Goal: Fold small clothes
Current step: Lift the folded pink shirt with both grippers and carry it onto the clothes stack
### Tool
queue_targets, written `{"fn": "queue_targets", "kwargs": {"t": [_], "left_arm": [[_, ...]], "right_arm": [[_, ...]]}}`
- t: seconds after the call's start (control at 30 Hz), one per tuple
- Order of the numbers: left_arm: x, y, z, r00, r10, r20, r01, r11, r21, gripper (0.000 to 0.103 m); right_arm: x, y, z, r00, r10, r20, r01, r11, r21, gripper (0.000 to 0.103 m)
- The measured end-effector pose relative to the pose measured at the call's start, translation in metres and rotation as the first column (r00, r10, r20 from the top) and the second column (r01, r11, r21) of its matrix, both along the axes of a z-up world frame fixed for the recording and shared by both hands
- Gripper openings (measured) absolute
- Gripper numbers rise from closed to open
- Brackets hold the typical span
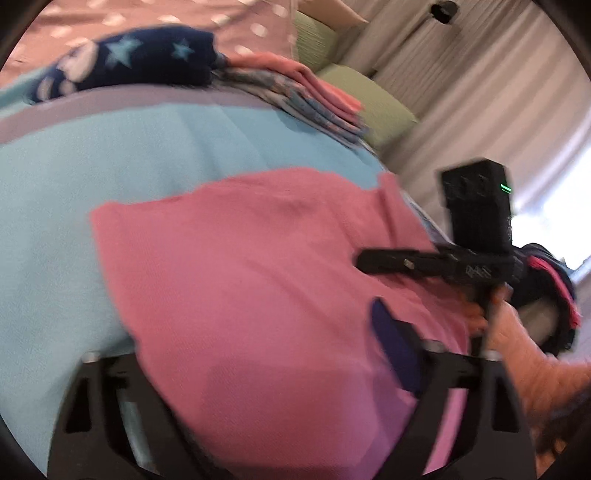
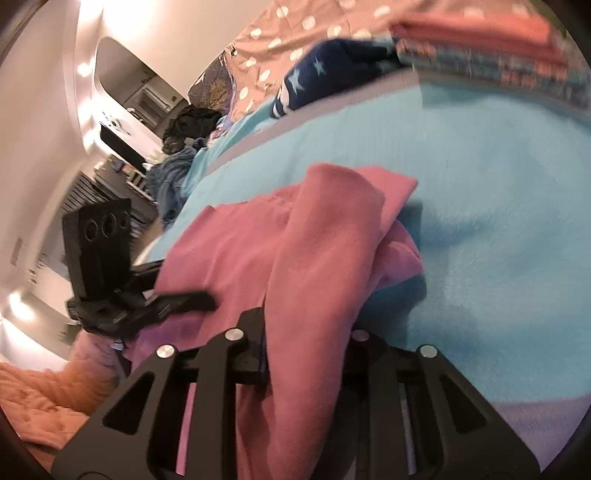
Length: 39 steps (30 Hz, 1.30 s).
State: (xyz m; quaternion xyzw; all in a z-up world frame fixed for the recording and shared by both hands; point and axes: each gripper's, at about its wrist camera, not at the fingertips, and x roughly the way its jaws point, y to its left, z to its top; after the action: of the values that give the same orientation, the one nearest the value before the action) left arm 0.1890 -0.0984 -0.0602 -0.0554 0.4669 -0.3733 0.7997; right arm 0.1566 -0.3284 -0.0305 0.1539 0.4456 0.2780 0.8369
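Observation:
A pink garment (image 1: 266, 280) lies on a light blue blanket (image 1: 74, 206). My left gripper (image 1: 280, 369) has the pink cloth draped between its fingers; the cloth hides the pads. My right gripper (image 2: 306, 354) is shut on a raised fold of the same pink garment (image 2: 325, 240), which hangs over its fingers. In the left wrist view the right gripper (image 1: 373, 260) reaches onto the garment's right edge. In the right wrist view the left gripper (image 2: 192, 295) lies at the garment's left edge.
A navy star-patterned garment (image 1: 147, 55) and a stack of folded clothes (image 1: 314, 92) lie at the blanket's far edge; they also show in the right wrist view (image 2: 480, 40). A pink dotted sheet (image 2: 295, 22) lies beyond. Curtains (image 1: 480, 92) hang at right.

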Motion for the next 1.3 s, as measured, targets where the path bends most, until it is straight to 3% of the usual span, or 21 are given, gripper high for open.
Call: {"fn": "queue_targets", "kwargs": {"t": [0.03,0.07,0.23,0.33,0.47,0.5,0.6,0.73,0.97,1.1,1.2,1.23,1.27,1.3], "left_arm": [[-0.001,0.0,0.004,1.0,0.008,0.018,-0.008,1.0,0.009,0.035],[-0.003,0.001,0.012,0.999,0.011,0.039,-0.011,1.0,-0.005,0.024],[-0.022,-0.013,0.065,0.982,-0.021,0.186,0.019,1.0,0.009,0.021],[-0.031,-0.027,0.103,0.961,-0.05,0.272,0.051,0.999,0.002,0.021],[-0.032,-0.061,0.155,0.914,-0.105,0.392,0.102,0.994,0.026,0.021],[-0.029,-0.076,0.173,0.892,-0.123,0.435,0.113,0.992,0.05,0.021],[-0.015,-0.108,0.211,0.84,-0.156,0.519,0.123,0.988,0.098,0.021],[0.02,-0.143,0.255,0.806,-0.159,0.57,0.114,0.987,0.114,0.02],[0.097,-0.183,0.297,0.795,-0.129,0.593,0.053,0.988,0.143,0.02],[0.129,-0.194,0.303,0.786,-0.109,0.609,0.011,0.986,0.163,0.02],[0.162,-0.203,0.297,0.798,-0.082,0.597,-0.023,0.986,0.166,0.021],[0.184,-0.211,0.291,0.804,-0.066,0.59,-0.043,0.985,0.168,0.022],[0.201,-0.215,0.282,0.808,-0.053,0.587,-0.062,0.983,0.174,0.028],[0.212,-0.22,0.275,0.81,-0.047,0.584,-0.078,0.979,0.188,0.039]], "right_arm": [[-0.004,0.002,0.006,1.0,-0.006,0.024,0.006,1.0,-0.015,0.02],[-0.011,0.004,0.016,0.998,-0.015,0.056,0.016,1.0,-0.025,0.02],[-0.045,-0.005,0.067,0.972,-0.075,0.221,0.086,0.995,-0.041,0.02],[-0.068,-0.023,0.108,0.926,-0.148,0.347,0.169,0.985,-0.03,0.02],[-0.077,-0.043,0.162,0.852,-0.202,0.483,0.261,0.964,-0.058,0.02],[-0.073,-0.048,0.175,0.838,-0.21,0.503,0.279,0.958,-0.065,0.02],[-0.053,-0.065,0.213,0.794,-0.234,0.56,0.341,0.936,-0.092,0.02],[-0.007,-0.092,0.256,0.756,-0.282,0.591,0.412,0.906,-0.095,0.02],[0.069,-0.124,0.281,0.718,-0.369,0.591,0.496,0.866,-0.062,0.02],[0.116,-0.133,0.281,0.712,-0.396,0.58,0.526,0.847,-0.068,0.02],[0.155,-0.136,0.272,0.718,-0.403,0.568,0.551,0.827,-0.11,0.021],[0.172,-0.138,0.266,0.717,-0.408,0.565,0.565,0.814,-0.13,0.026],[0.196,-0.14,0.255,0.706,-0.425,0.566,0.605,0.778,-0.171,0.036],[0.216,-0.143,0.243,0.69,-0.449,0.567,0.655,0.721,-0.226,0.074]]}}
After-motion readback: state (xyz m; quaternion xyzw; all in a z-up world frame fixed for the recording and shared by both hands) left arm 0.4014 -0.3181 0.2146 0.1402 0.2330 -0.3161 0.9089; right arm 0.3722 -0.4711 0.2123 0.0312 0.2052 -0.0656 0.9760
